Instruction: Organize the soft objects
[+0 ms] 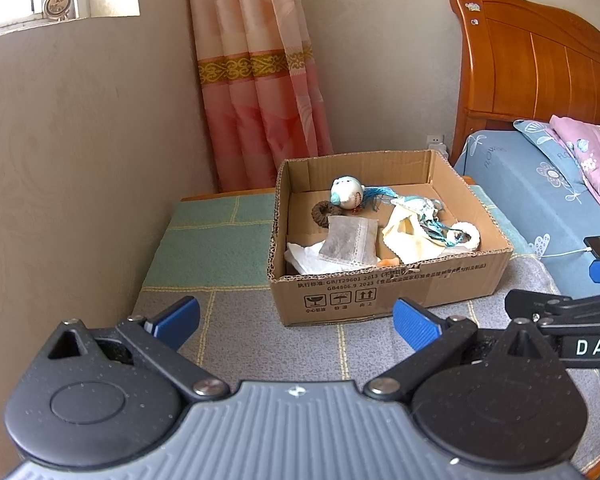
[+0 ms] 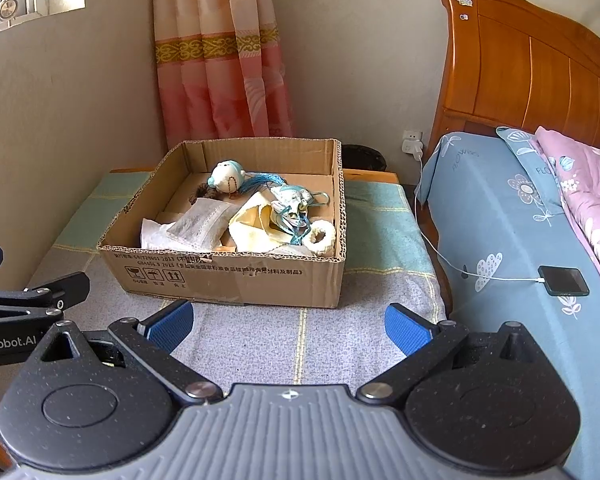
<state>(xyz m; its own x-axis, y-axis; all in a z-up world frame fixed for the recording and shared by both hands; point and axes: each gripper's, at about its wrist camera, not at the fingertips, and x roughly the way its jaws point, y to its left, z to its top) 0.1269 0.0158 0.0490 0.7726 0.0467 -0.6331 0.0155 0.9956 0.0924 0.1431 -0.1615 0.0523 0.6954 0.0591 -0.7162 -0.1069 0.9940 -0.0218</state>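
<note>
Both grippers hung empty, left gripper (image 1: 296, 322) and right gripper (image 2: 290, 326) with jaws wide apart, short of the cardboard box (image 2: 228, 276) on the quilted mat (image 2: 300, 332). Looked about finished: nothing soft lay loose outside. The round plush (image 2: 227, 176), gauzy sachet (image 2: 202, 220), cream cloth (image 2: 256, 230) and fuzzy ring (image 2: 320, 236) sat heaped in the box.

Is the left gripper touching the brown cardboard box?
Apart. The left wrist view shows grey blanket between the open left gripper and the brown cardboard box.
</note>
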